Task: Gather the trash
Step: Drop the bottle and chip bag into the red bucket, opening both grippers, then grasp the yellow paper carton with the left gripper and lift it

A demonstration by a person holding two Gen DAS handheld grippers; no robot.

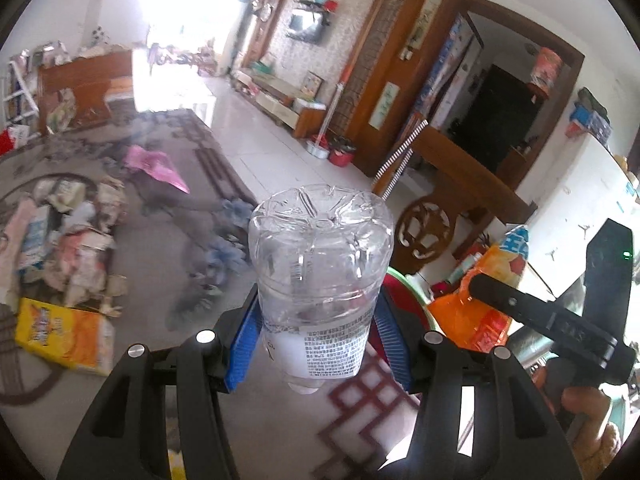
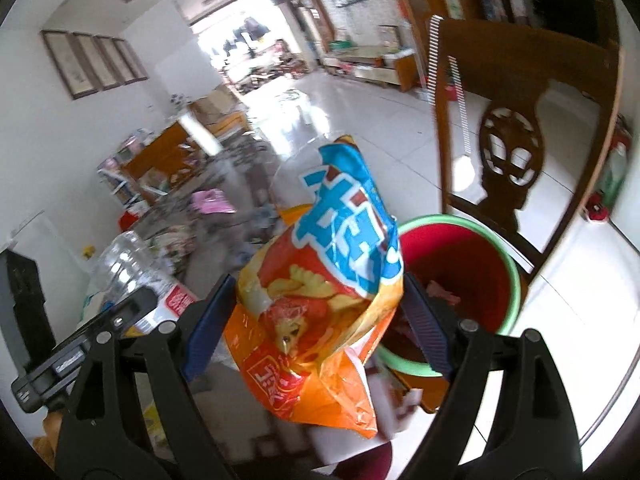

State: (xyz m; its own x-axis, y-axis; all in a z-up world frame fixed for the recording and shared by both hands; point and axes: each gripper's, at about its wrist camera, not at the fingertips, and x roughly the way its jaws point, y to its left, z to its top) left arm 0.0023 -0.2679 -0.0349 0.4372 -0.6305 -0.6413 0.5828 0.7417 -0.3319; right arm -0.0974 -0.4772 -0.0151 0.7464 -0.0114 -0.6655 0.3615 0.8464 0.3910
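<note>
Your left tool (image 1: 318, 332) grips a clear plastic bottle (image 1: 320, 264), base pointing forward. Your right tool (image 2: 316, 320) clamps an orange snack bag (image 2: 320, 300) just beside a red bin (image 2: 460, 276), above the carpet (image 1: 160, 272).

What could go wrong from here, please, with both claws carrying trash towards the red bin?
1. The left claw grips the clear plastic bottle low, near its cap end, so the smooth bottle could pivot or slip out before reaching the red bin.
2. The right claw holds a crumpled orange snack bag; the soft foil may slide free.
3. The claws are close together beside the bin, so they could bump, and the wooden chair crowds the far rim.
</note>
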